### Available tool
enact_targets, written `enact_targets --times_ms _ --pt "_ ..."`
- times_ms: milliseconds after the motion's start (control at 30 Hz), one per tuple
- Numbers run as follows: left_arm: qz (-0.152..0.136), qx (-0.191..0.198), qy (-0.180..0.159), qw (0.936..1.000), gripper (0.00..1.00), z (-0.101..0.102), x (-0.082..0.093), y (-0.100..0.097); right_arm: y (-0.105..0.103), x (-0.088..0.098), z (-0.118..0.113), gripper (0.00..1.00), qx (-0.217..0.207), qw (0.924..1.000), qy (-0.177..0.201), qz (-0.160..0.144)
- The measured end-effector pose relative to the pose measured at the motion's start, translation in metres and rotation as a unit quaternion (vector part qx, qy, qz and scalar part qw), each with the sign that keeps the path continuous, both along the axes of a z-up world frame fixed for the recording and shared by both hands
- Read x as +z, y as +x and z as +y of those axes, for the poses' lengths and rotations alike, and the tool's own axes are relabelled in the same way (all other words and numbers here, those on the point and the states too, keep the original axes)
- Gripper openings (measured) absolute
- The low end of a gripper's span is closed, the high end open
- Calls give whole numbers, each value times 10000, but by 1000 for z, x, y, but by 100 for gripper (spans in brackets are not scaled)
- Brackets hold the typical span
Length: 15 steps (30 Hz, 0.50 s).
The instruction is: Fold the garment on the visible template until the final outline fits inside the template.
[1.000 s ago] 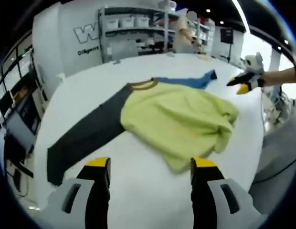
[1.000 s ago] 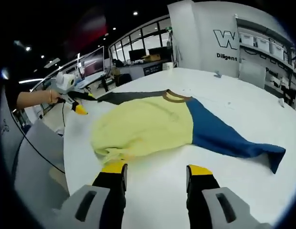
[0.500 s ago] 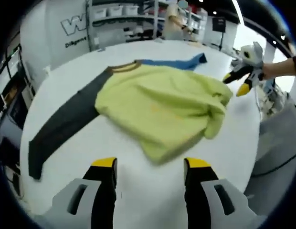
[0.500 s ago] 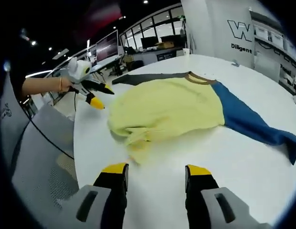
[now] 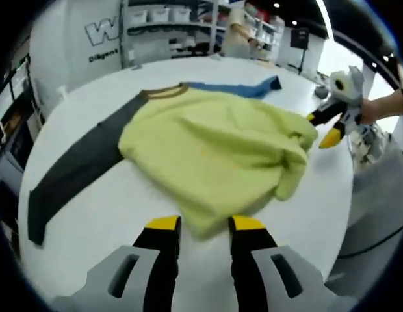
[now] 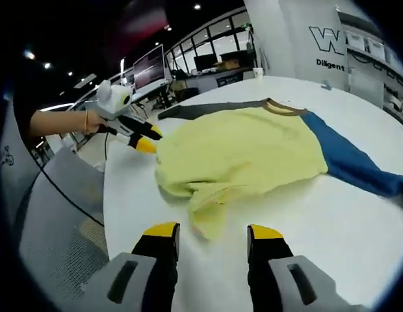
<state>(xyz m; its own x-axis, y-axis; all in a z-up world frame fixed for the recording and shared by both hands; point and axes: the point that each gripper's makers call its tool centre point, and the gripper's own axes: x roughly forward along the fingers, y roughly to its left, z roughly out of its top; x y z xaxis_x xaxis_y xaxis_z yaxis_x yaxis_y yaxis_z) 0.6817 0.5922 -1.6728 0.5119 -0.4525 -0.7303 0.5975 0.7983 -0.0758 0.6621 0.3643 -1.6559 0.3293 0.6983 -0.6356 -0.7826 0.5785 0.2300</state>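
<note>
A long-sleeved garment lies spread on the white round table [image 5: 84,214]. Its body is yellow-green [image 5: 208,146], with a brown collar [image 5: 164,91], a dark grey sleeve [image 5: 71,172] and a blue sleeve [image 5: 237,88]. The near hem is bunched and partly folded over. My left gripper [image 5: 206,224] is open, its jaws close together with the hem edge just between the tips. My right gripper [image 6: 213,231] is open, and a loose flap of the hem [image 6: 211,218] reaches toward its tips. A hand holds each gripper, so the right gripper [image 5: 331,120] and the left gripper [image 6: 133,133] can each be seen from the side.
The table edge runs close behind both grippers, with a grey chair [image 6: 55,201] beside it. Shelves with white bins [image 5: 169,26] and a lettered wall stand beyond the far side. Desks with monitors [image 6: 149,65] line the room's other side. A person [image 5: 244,36] stands by the shelves.
Both views have moved in toward the garment's bunched hem. My left gripper's jaws have narrowed a good deal, and the hem now sits between their tips. The garment itself has not moved.
</note>
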Motion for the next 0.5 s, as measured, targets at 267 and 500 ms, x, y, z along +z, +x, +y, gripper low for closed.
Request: enact_targets --times_ms 267,500 --pt "245 49 -82 9997 11 -1 -1 4 -4 -2 6 5 3 9999 31 149" --pt "124 -42 -218 9997 0 -6 12 13 1 9 8 0 -319 9986 386 147"
